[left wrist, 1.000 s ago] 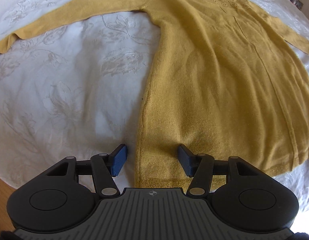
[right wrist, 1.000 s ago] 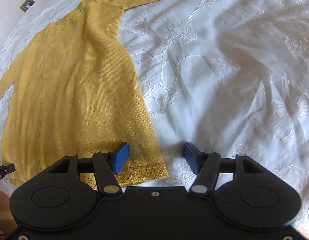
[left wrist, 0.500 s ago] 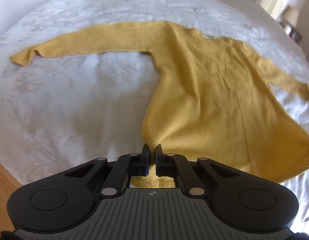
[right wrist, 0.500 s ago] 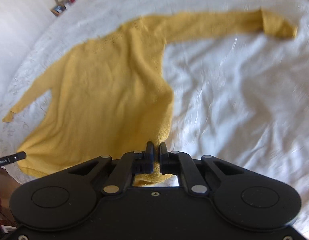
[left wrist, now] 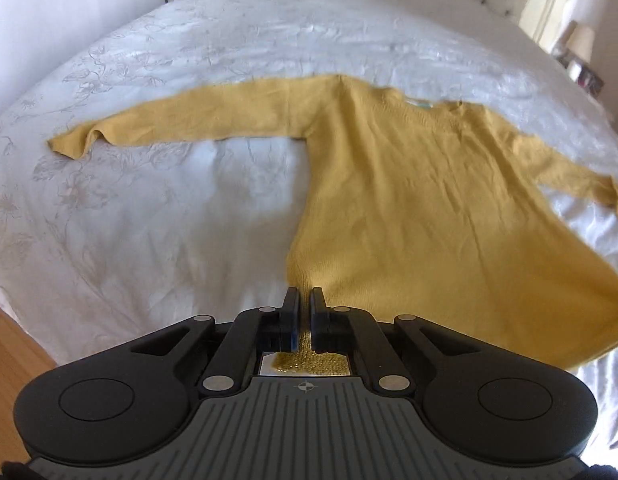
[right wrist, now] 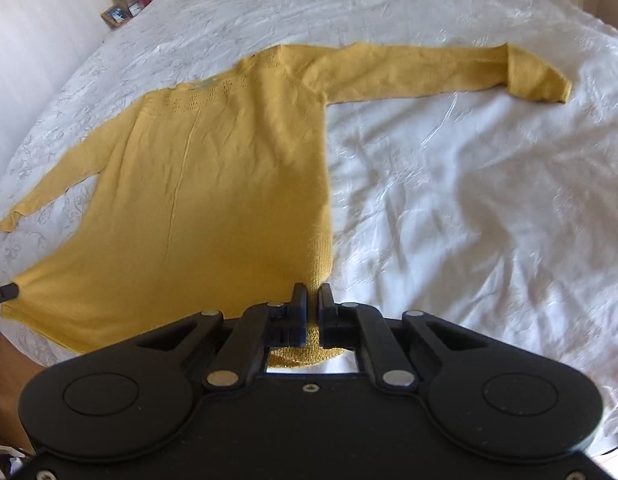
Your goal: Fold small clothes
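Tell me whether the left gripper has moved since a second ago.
Yes. The left gripper shut on the sweater hem and rose away from the bed, which now looks farther off.

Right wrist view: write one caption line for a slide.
Right tool shut on the hem corner of a yellow sweater spread flat, sleeves out, on a white bedspread.
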